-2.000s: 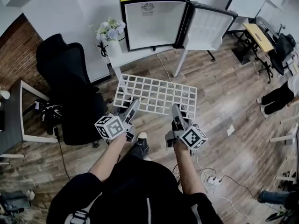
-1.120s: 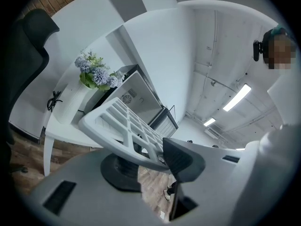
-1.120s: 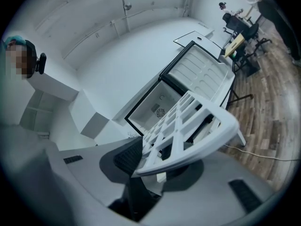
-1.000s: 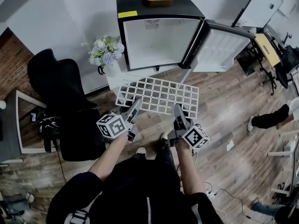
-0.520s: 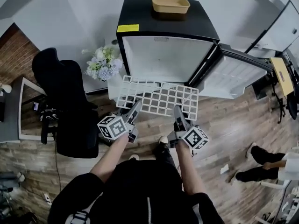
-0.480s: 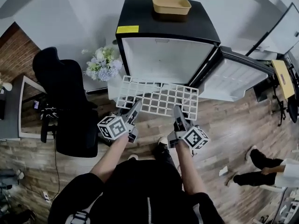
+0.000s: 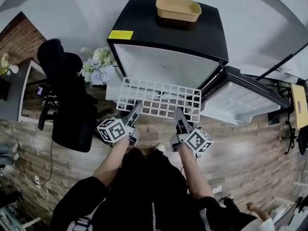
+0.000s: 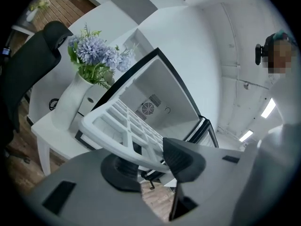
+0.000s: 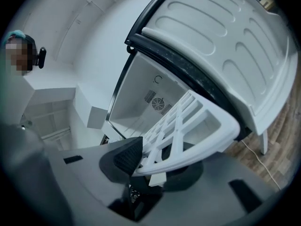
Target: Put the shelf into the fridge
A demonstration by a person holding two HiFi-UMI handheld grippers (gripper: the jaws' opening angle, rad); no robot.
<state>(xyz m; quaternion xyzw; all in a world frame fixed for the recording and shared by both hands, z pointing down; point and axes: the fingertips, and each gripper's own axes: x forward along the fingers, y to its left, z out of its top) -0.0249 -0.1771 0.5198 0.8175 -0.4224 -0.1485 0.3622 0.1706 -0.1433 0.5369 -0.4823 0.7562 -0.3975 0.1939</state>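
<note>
A white grid shelf [image 7: 160, 98] hangs level in the air just in front of the open mouth of a small black fridge [image 7: 166, 61]. My left gripper [image 7: 134, 110] is shut on the shelf's near edge at the left, and my right gripper [image 7: 178, 114] is shut on the same edge further right. In the left gripper view the shelf [image 8: 123, 132] runs between the jaws toward the fridge's white inside [image 8: 155, 100]. In the right gripper view the shelf [image 9: 188, 126] points at the same cavity [image 9: 150, 95], with the open door [image 9: 221, 46] to its right.
The fridge door [image 7: 243, 97] stands open at the right. A tan tray [image 7: 178, 8] sits on top of the fridge. A vase of flowers [image 7: 96, 69] stands on a white table [image 8: 51, 121] left of the fridge, with a black office chair [image 7: 70, 100] beyond it.
The person has walked up to the fridge with the shelf carried in both grippers. The shelf's far edge has come from well short of the fridge to just in front of its opening.
</note>
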